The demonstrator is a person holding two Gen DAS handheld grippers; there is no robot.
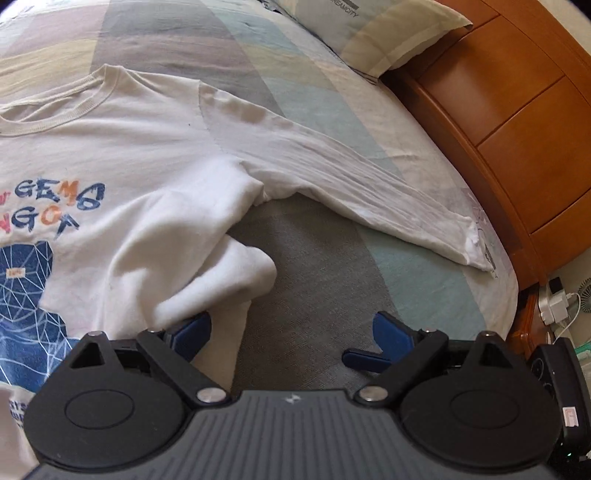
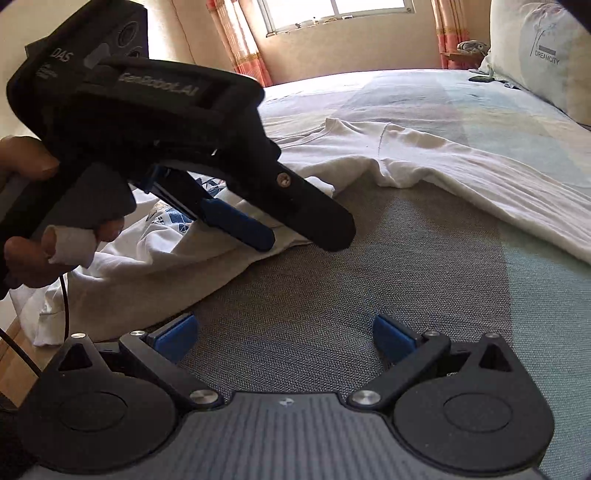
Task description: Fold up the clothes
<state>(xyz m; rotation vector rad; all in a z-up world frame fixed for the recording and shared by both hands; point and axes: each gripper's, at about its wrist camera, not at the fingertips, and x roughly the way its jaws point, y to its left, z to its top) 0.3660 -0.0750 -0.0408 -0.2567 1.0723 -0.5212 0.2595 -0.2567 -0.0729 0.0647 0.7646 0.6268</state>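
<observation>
One white shirt [image 1: 122,155], reading "GEM", is lying ahead of the spread left claw [image 1: 291,332]; right claw [image 2: 286,334] is gaping too; the pillow [image 2: 535,55] is reading "DREAMCITY".

A bed [image 1: 317,92] covered with a sheet in broad blocks of grey, pale green, cream and white. On it, a white long-sleeved shirt [image 1: 122,155] with blue and orange lettering, chest up, one sleeve [image 1: 351,184] stretched out flat toward the bed's edge, side hem bunched into loose folds. Near the wooden headboard [image 1: 509,96], a pale pillow [image 1: 369,33] with printed lettering. Beside the pillow, a small dark item [image 2: 480,78], too small to identify.
</observation>
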